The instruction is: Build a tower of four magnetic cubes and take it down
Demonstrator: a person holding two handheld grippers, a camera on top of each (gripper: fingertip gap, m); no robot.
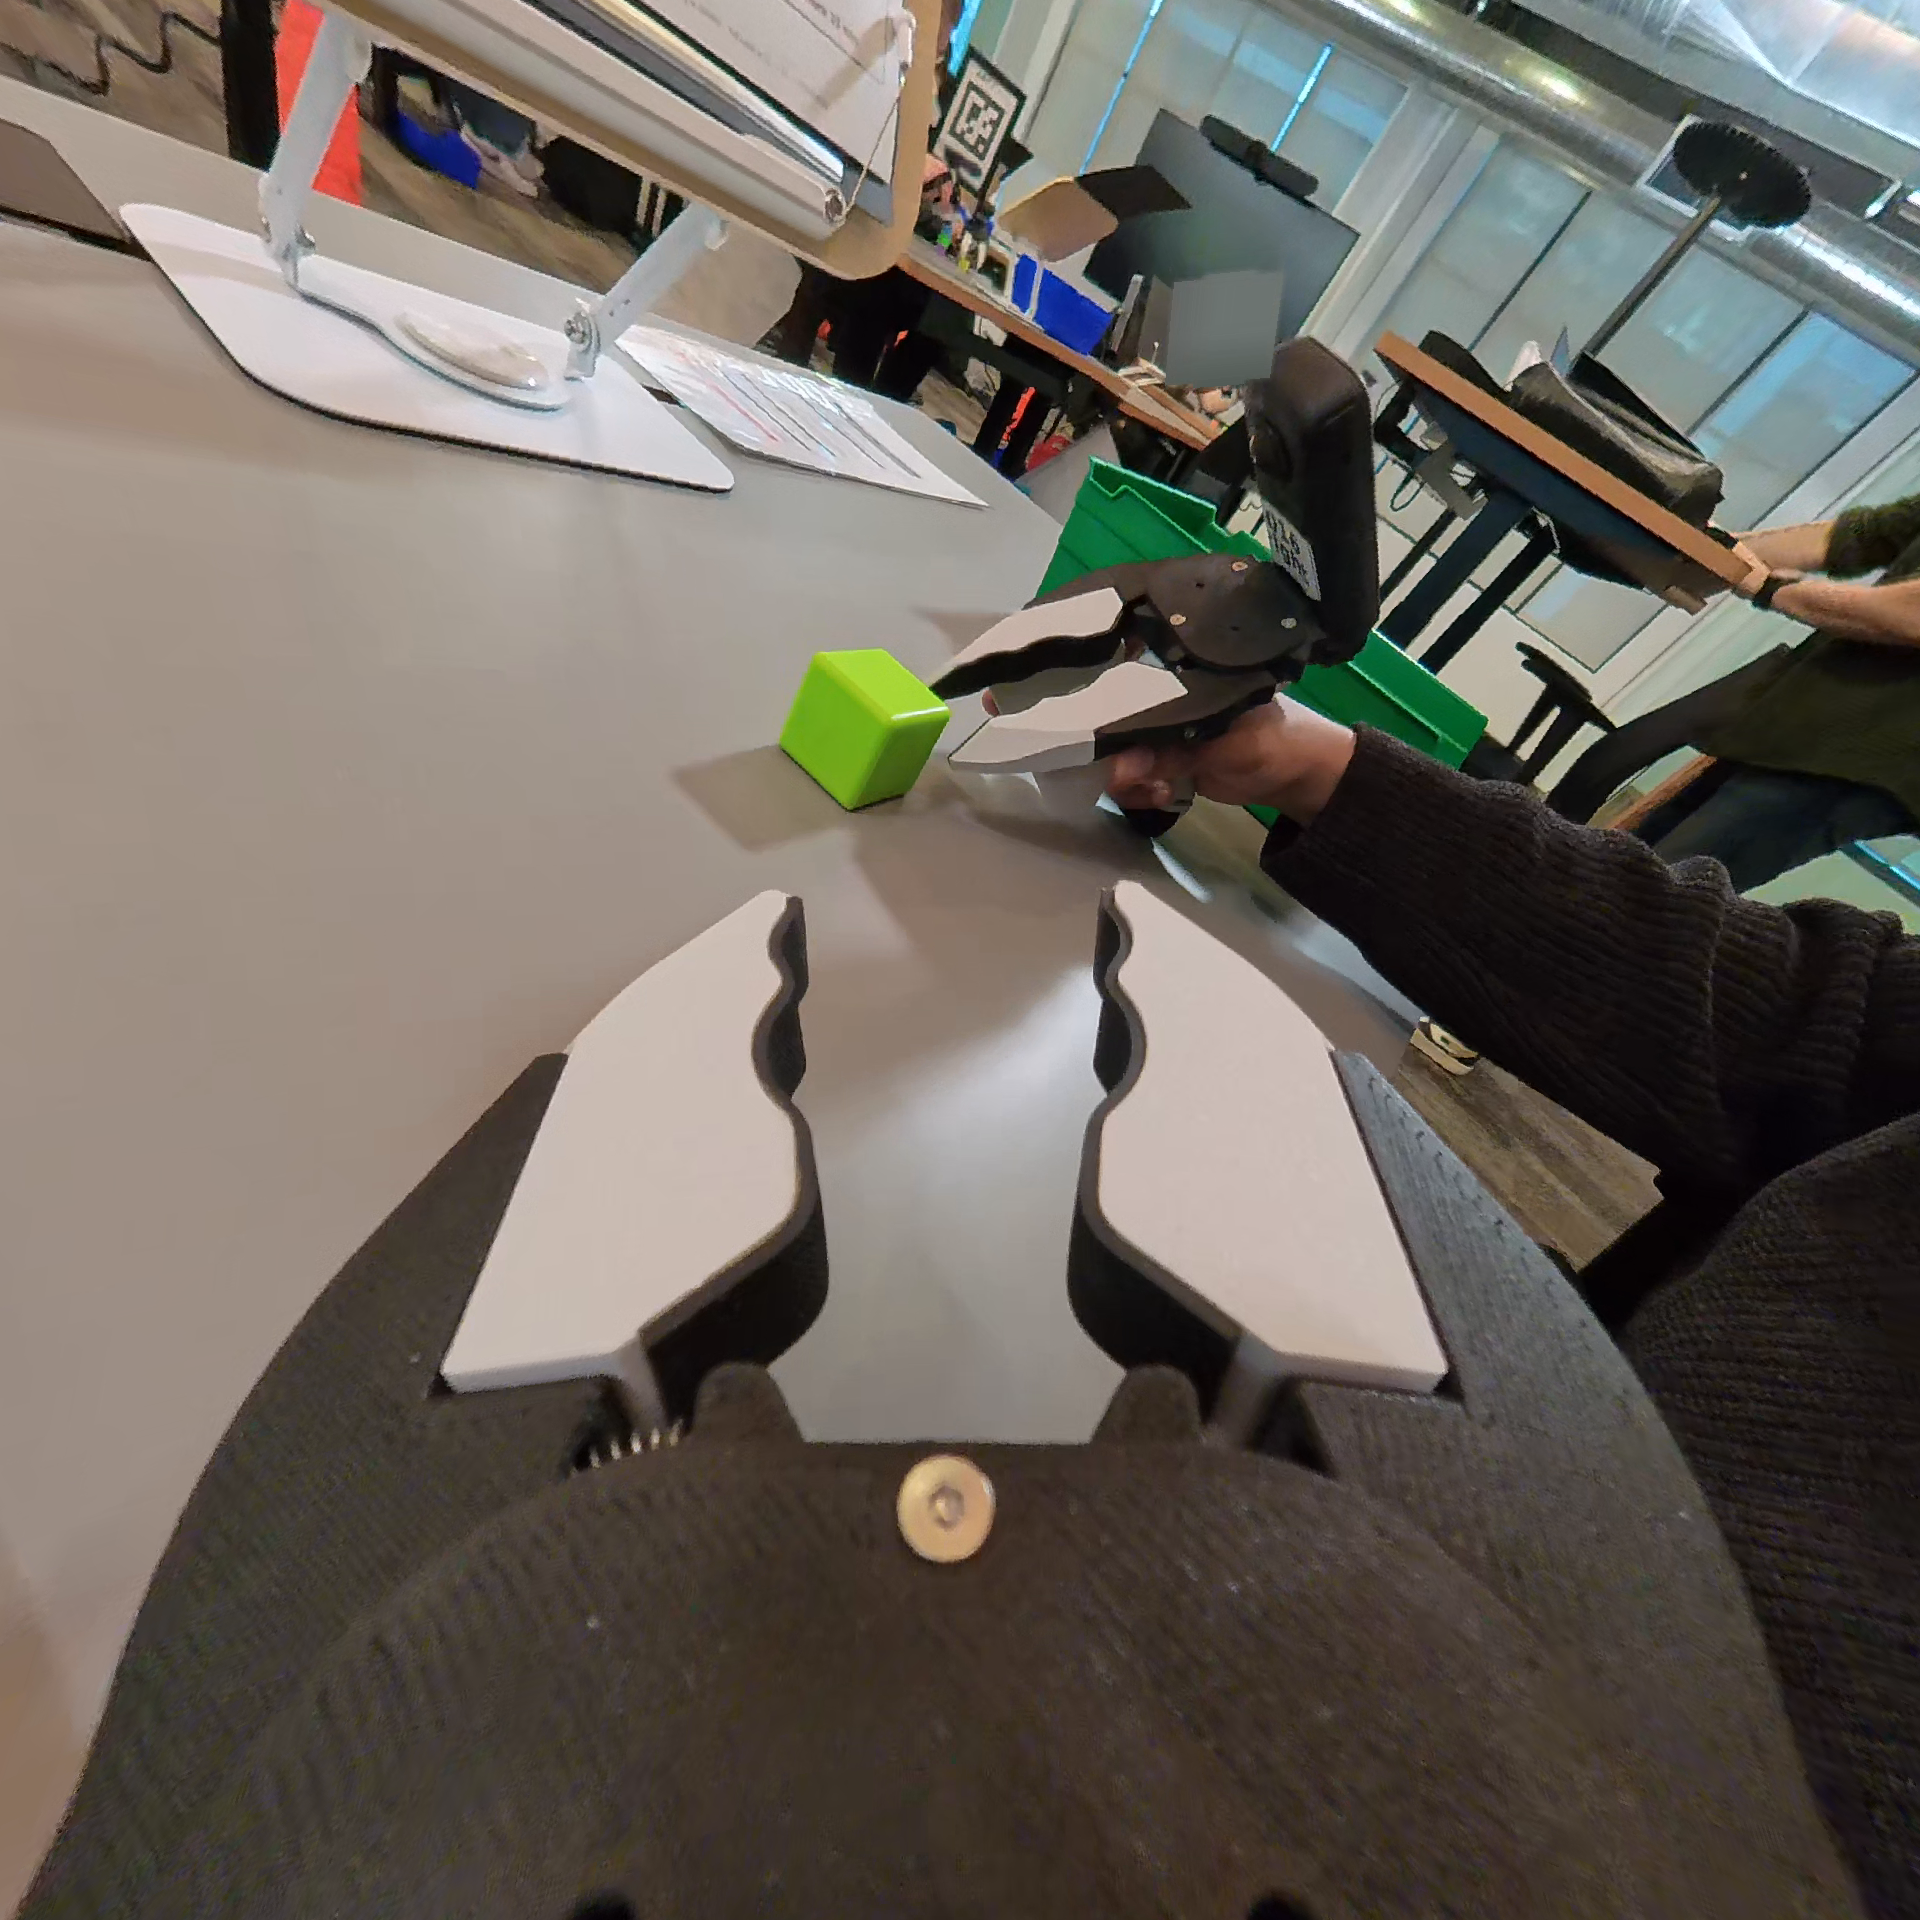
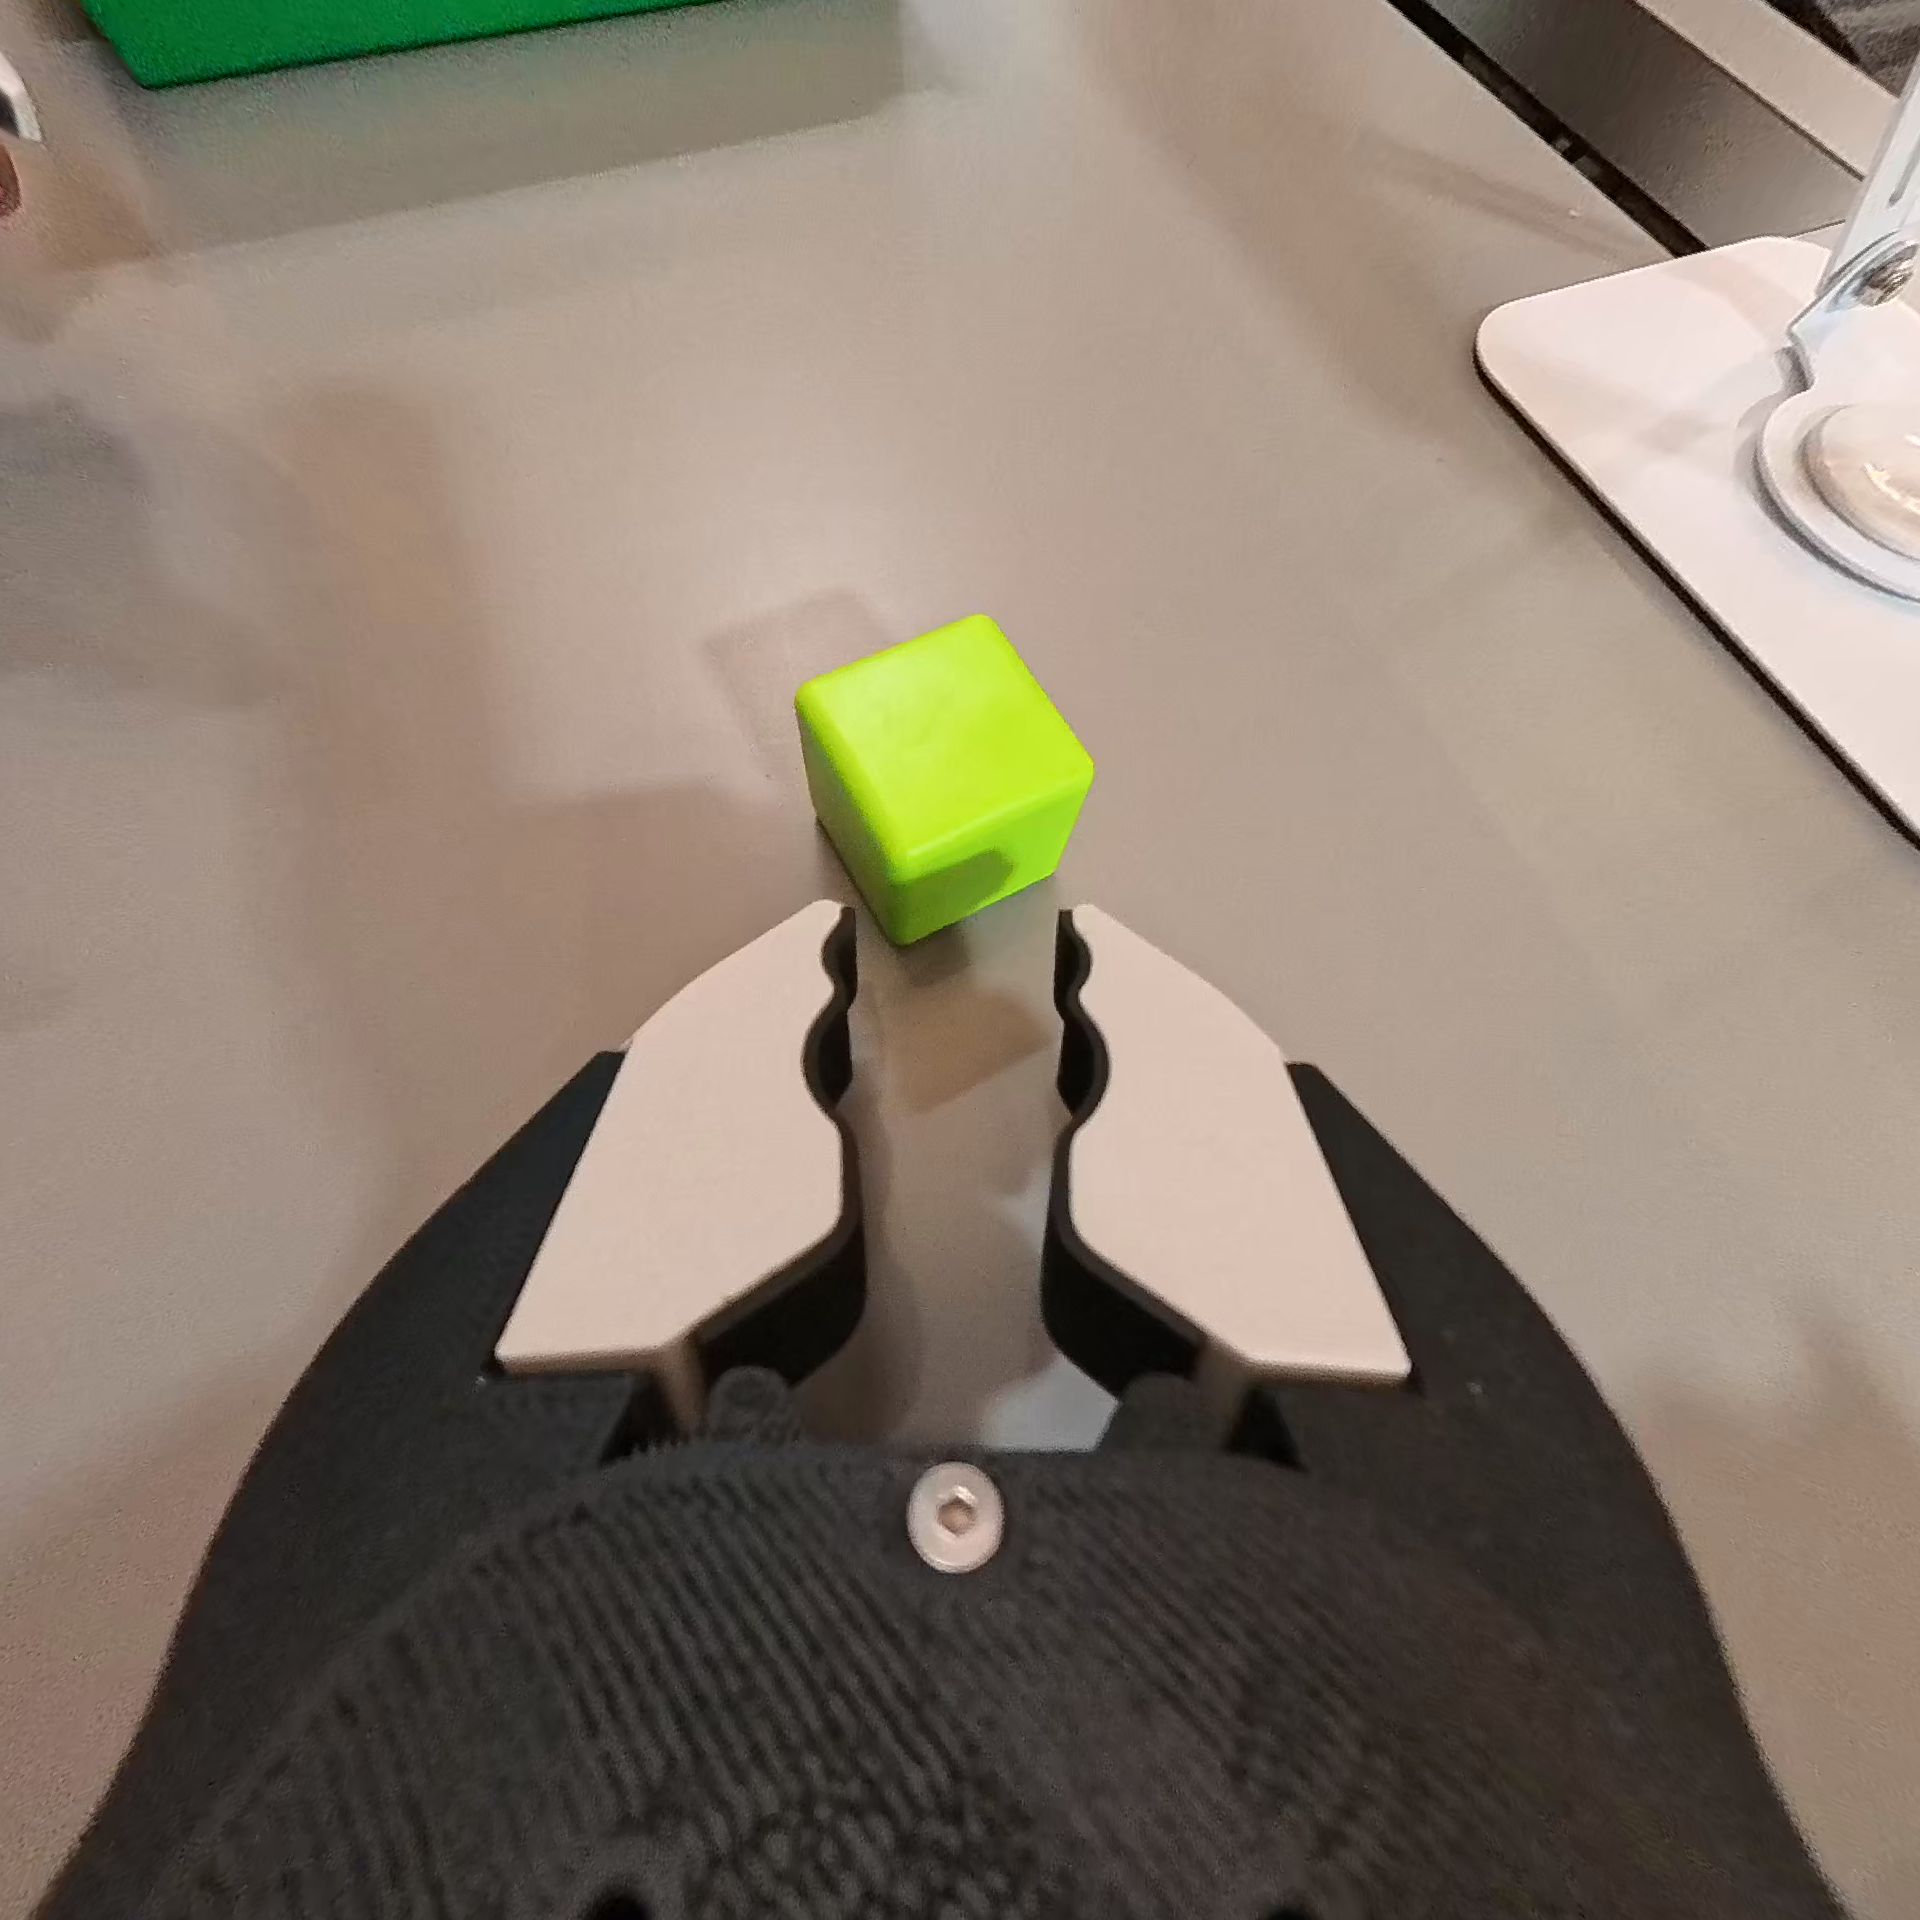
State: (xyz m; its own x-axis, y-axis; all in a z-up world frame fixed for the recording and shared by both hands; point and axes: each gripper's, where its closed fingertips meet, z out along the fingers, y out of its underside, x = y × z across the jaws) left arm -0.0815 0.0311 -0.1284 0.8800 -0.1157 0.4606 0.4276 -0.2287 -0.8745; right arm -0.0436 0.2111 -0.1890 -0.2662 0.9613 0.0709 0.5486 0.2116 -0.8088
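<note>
One lime green cube (image 1: 862, 725) sits alone on the grey table (image 1: 416, 644). In the right wrist view the cube (image 2: 940, 774) lies just beyond my right gripper (image 2: 956, 920), whose jaws are open and empty, with the tips close to its near corner. The right gripper also shows in the left wrist view (image 1: 961, 722), held by a hand in a dark sleeve, right beside the cube. My left gripper (image 1: 951, 904) is open and empty, hovering over bare table short of the cube. No other cubes are in view.
A white stand with a flat base (image 1: 416, 374) holds a raised board at the table's far side; its base also shows in the right wrist view (image 2: 1662, 468). A sheet of paper (image 1: 800, 421) lies next to it. A green bin (image 1: 1247, 582) stands past the table's edge.
</note>
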